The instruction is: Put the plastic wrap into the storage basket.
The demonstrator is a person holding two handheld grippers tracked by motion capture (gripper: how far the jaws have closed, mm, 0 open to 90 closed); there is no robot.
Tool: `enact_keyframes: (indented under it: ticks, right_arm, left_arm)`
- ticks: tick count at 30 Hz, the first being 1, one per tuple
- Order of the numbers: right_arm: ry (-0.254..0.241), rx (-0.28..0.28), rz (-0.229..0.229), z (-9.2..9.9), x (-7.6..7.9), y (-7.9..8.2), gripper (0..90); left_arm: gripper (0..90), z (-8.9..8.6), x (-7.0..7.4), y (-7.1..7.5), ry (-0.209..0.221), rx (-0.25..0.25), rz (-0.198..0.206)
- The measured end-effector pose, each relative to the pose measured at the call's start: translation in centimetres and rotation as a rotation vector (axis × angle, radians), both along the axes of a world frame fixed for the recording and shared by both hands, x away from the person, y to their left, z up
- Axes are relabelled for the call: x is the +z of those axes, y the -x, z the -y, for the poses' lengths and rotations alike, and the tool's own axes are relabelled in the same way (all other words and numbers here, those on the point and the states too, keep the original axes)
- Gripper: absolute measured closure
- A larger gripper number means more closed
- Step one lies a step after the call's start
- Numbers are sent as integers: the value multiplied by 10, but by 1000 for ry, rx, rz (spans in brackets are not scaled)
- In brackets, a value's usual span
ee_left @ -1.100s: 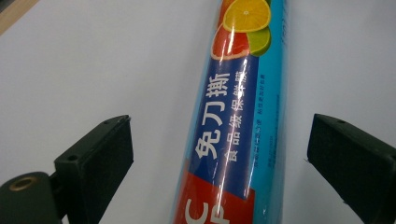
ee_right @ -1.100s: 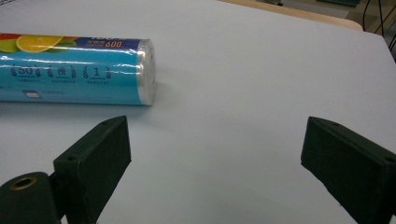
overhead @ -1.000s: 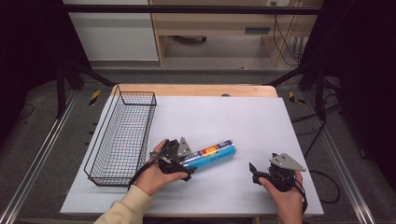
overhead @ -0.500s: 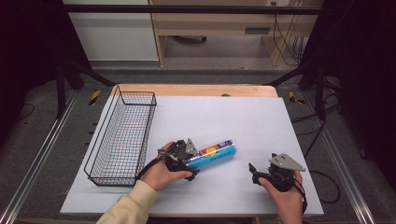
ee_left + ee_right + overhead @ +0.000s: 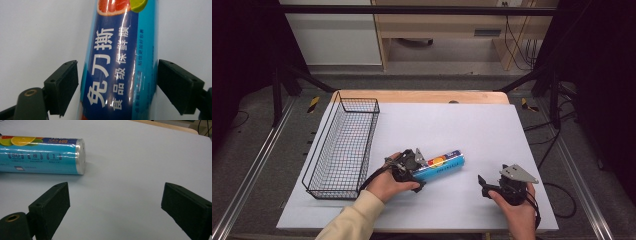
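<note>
- Lying on its side on the white worktop [image 5: 492, 135], the blue roll of cling film [image 5: 443, 165] sits just right of the wire basket [image 5: 343, 145], its printed wrapper showing citrus slices.
- Left tongs [image 5: 417, 172] straddle the roll's near end; in the left gripper view the roll [image 5: 120, 62] runs between the two black pads.
- Their jaws have just been closing, with the roll between them. The left pad [image 5: 63, 87] seems to stand a sliver off the wrapper and the right pad looks about at its edge, though contact is hard to judge; I read them as not yet clamped.
- Right tongs [image 5: 484, 182] rest low over bare worktop, well apart from the roll, jaws spread wide with nothing between them.
- From the right gripper view, the roll's flat end [image 5: 80, 156] faces that gripper, off to the upper left.
</note>
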State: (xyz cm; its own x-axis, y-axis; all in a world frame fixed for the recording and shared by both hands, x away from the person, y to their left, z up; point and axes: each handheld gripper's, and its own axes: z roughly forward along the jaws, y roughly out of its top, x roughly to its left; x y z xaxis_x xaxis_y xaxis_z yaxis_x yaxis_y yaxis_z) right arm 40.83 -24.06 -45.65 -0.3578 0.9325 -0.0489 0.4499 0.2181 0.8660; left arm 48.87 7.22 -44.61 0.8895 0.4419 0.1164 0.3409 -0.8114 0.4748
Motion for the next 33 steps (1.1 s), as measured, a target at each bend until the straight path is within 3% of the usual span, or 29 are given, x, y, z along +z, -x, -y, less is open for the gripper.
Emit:
enact_keyframes:
  ticks: [9,33]
  right_arm:
    - [0,5,-4,0,0,0,85]
    - [6,8,-7,-1,-1,0,86]
  left_arm:
    - [257,7,-3,-3,-48,-5,-23]
    - [301,6,-3,-6,-56,-13,-32]
